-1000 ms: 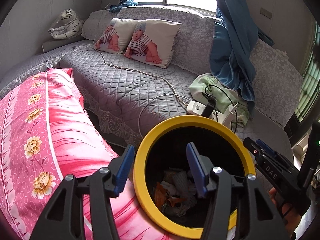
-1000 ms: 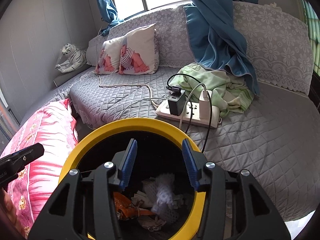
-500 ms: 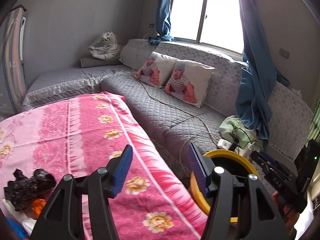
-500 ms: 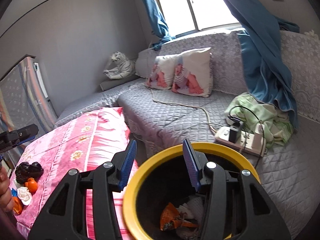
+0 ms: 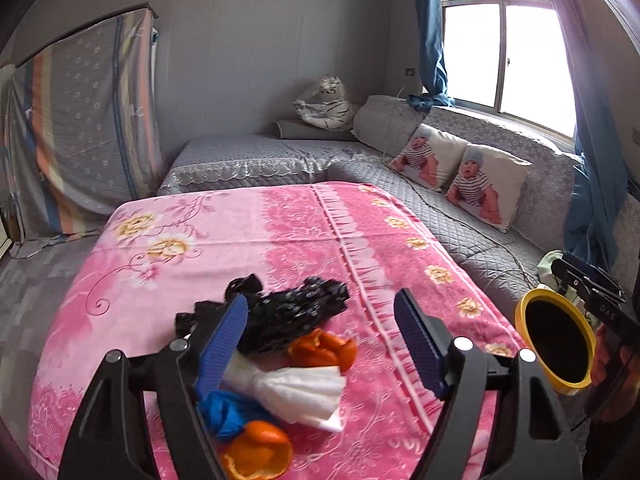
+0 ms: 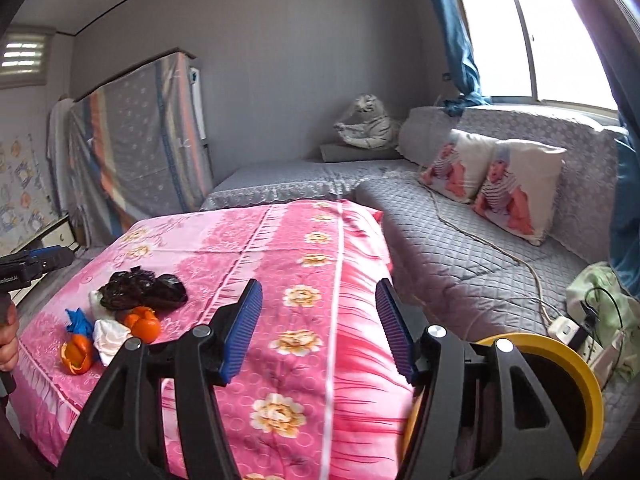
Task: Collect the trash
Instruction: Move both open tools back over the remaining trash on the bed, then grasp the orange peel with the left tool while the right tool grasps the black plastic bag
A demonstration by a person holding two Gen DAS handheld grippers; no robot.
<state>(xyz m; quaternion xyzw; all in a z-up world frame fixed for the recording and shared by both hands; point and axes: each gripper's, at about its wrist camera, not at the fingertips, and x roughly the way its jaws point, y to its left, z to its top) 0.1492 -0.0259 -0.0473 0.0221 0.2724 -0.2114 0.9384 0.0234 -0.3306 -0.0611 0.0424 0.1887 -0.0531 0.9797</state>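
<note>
The left tongs hang over the pink flowered blanket with their blue pads wide apart and nothing between them; the jaws have just been opening. Right below them lies the heap of trash: a crumpled black plastic bag at 12 o'clock of the heap, orange peel touching its near edge, a white wad of tissue just beside the peel, a blue scrap at 7 o'clock, and a 2nd piece of orange peel nearest the camera.

The right tongs also stand apart and empty, their jaws likewise just opening, pointing across the blanket's corner. From there the same trash heap sits at 9 o'clock, well apart from the pads. The yellow-rimmed bin stands at 4 o'clock, just beside the right tongs and next to the grey quilted sofa, where a power strip lies behind the rim.
</note>
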